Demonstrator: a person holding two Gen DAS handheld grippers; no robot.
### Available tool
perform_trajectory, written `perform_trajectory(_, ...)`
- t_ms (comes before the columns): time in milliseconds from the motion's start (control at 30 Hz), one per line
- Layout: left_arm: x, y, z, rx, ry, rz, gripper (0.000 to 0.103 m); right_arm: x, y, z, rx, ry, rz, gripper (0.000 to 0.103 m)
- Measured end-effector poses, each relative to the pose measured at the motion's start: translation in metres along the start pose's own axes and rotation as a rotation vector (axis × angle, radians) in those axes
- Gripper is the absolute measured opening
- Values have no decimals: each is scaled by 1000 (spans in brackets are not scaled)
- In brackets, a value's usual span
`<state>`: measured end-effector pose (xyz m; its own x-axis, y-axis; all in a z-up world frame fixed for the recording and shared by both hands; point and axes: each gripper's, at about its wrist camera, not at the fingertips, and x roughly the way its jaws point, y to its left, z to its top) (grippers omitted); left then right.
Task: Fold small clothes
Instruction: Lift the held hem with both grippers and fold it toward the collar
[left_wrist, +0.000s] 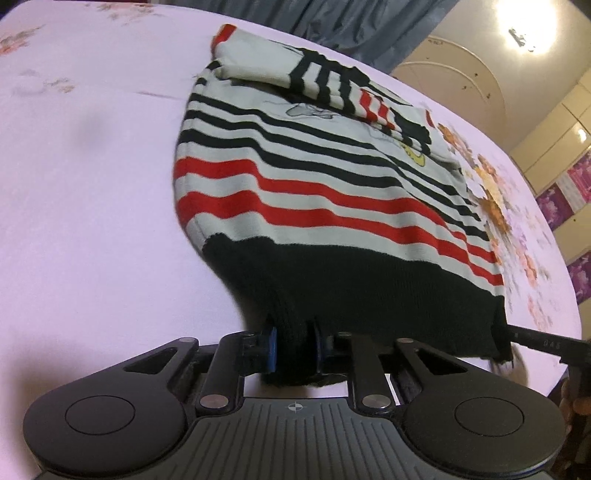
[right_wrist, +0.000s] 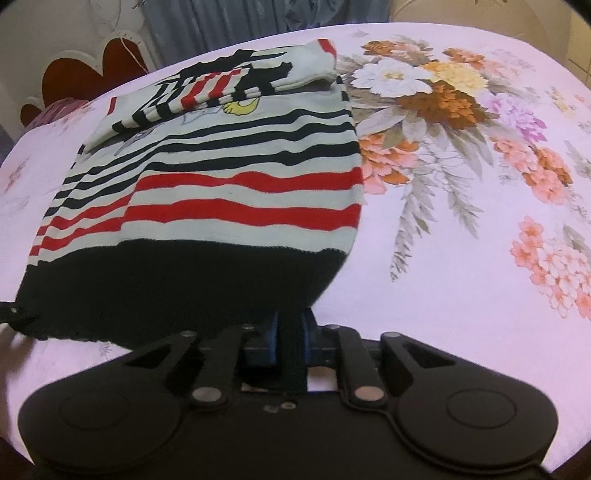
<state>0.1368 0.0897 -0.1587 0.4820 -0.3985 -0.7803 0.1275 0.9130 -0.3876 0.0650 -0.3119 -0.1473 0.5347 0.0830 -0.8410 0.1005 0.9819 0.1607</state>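
2 hem corners clamped: left gripper (left_wrist: 291, 349) and right gripper (right_wrist: 290, 341) pinched on striped sweater (left_wrist: 314, 206). Hem best lifted evenly, carried toward folded sleeves, edges kept aligned.

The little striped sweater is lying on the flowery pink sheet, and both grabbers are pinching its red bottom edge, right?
Not quite: the edge they pinch is black, not red. In the left wrist view, the left hand-held gripper is shut on the black knitted hem of the small red, black and white striped sweater. The right hand-held gripper grips it too, on the pink floral bedsheet.
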Motion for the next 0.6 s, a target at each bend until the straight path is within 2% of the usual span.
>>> perform_trajectory(67, -1, 0, 3, -2, -9, -12, 13, -1, -3, 3, 18, 5, 27, 10)
perform_trajectory(267, -10, -6, 13, 12, -43, -37, 13, -10, -7, 12, 58, -16, 90, 9)
perform_trajectory(400, -20, -9, 26, 14, -96, -56, 12, -22, -6, 26, 74, -63, 125, 9)
perform_trajectory(600, -25, -16, 62, 40, -168, -74, 11, -34, -7, 60, 90, -156, 162, 9)
